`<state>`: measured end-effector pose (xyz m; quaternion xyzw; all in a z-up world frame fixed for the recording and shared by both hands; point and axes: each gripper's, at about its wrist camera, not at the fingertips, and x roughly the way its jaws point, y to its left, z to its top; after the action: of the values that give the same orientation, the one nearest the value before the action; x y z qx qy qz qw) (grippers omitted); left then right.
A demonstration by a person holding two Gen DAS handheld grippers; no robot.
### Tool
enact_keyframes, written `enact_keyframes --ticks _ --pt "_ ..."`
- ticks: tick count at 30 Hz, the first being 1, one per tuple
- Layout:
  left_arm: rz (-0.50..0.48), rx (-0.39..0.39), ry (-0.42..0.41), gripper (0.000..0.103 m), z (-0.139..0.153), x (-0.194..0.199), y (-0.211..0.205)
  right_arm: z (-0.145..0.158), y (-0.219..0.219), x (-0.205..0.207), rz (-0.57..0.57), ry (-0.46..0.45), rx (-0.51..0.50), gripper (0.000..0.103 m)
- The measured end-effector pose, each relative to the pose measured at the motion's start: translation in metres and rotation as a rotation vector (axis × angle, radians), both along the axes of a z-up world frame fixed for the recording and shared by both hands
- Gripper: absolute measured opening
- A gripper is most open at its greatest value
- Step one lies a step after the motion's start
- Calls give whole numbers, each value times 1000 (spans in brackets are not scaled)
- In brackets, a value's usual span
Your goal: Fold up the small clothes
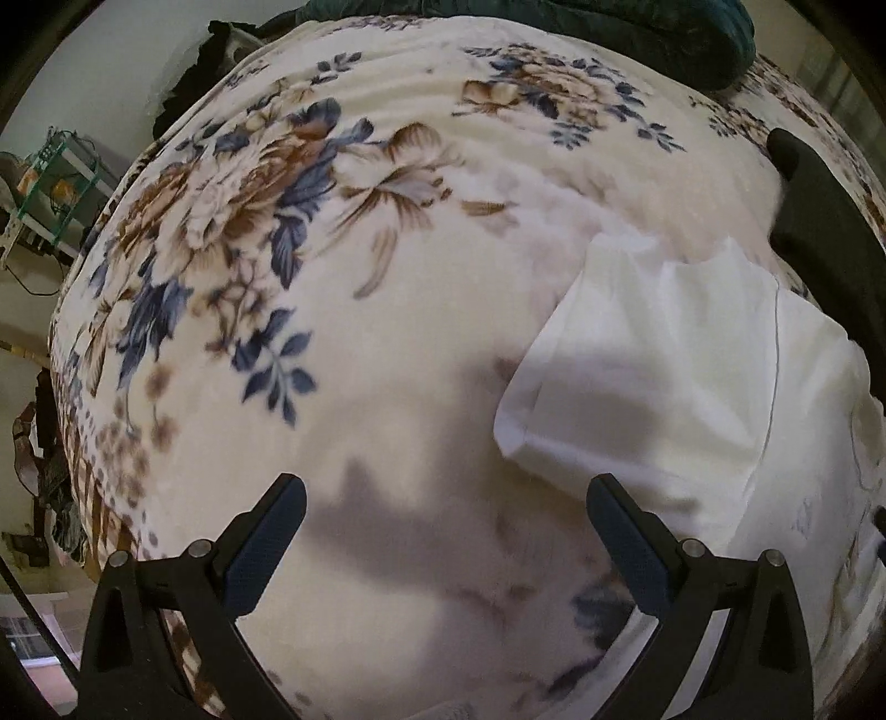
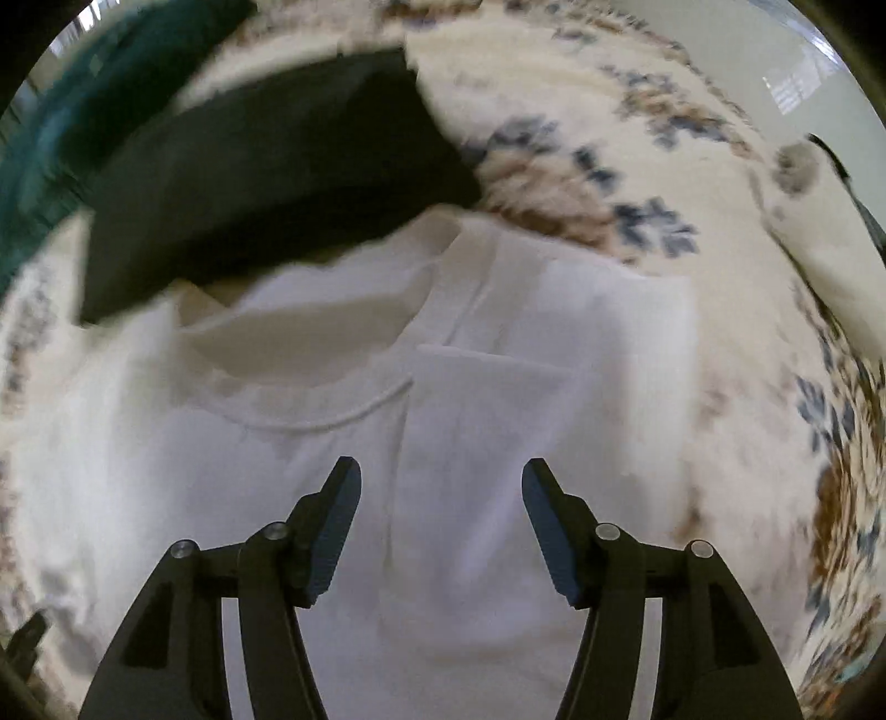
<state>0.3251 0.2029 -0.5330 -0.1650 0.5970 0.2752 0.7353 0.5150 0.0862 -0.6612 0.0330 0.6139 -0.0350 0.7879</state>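
Note:
A white T-shirt (image 2: pixel 310 454) lies flat on the floral blanket (image 2: pixel 692 343), neckline facing away, with one sleeve side folded over its front (image 2: pixel 498 421). My right gripper (image 2: pixel 441 482) is open and empty, hovering over the shirt's chest just below the collar. In the left wrist view the same shirt (image 1: pixel 675 376) lies at the right, its folded edge pointing left. My left gripper (image 1: pixel 446 498) is open and empty over bare blanket, just left of the shirt's edge.
A folded black garment (image 2: pixel 266 177) lies beyond the shirt's collar; it also shows at the right edge of the left wrist view (image 1: pixel 825 227). A dark teal bundle (image 1: pixel 637 33) sits at the blanket's far side. A cream cloth (image 2: pixel 830 243) lies at far right.

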Motion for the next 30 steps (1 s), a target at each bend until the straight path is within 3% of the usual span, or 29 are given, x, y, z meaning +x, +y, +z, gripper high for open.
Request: enact_keyframes --ticks 2,4,6,10,12,13,15,16,17,20,24,26,27,29,30 --pt "0 0 8 103 -1 2 -1 -22 12 13 2 38 -73 18" --pt "1 3 7 103 -1 3 -2 -23 28 14 26 -7 -152 6" --pt "-4 16 3 103 -2 4 1 -13 52 6 97 -87 -202 5" --pt "-15 33 10 103 -6 -1 2 -3 84 -12 217 -139 -208 5" --pt "-8 25 18 103 -7 -4 2 -2 93 -19 260 -134 -181 7" --pt "-3 19 16 103 -8 -5 2 -1 92 -16 270 -103 -145 13" --pt "9 -17 1 103 -7 -8 3 4 74 -19 227 -45 -6 32" --pt "16 -41 -8 103 -6 -10 2 7 61 -23 191 -36 47 52" --pt "27 -77 -18 103 -5 -11 3 13 41 -31 134 -34 117 61" --pt "95 -250 -75 103 -7 -22 12 23 -7 -59 -6 -24 204 68" --pt "296 -573 -163 103 -35 -33 26 13 -56 -99 -137 33 235 68" --pt "388 -672 -226 100 -48 -30 27 4 -70 -114 -172 68 215 68" --pt "413 -684 -247 97 -50 -28 27 0 -76 -121 -190 85 210 68" --pt "437 -668 -299 79 -52 -16 29 -9 -85 -132 -218 106 200 68" --pt "422 -620 -300 45 -50 -4 29 -11 -88 -136 -230 108 200 68"
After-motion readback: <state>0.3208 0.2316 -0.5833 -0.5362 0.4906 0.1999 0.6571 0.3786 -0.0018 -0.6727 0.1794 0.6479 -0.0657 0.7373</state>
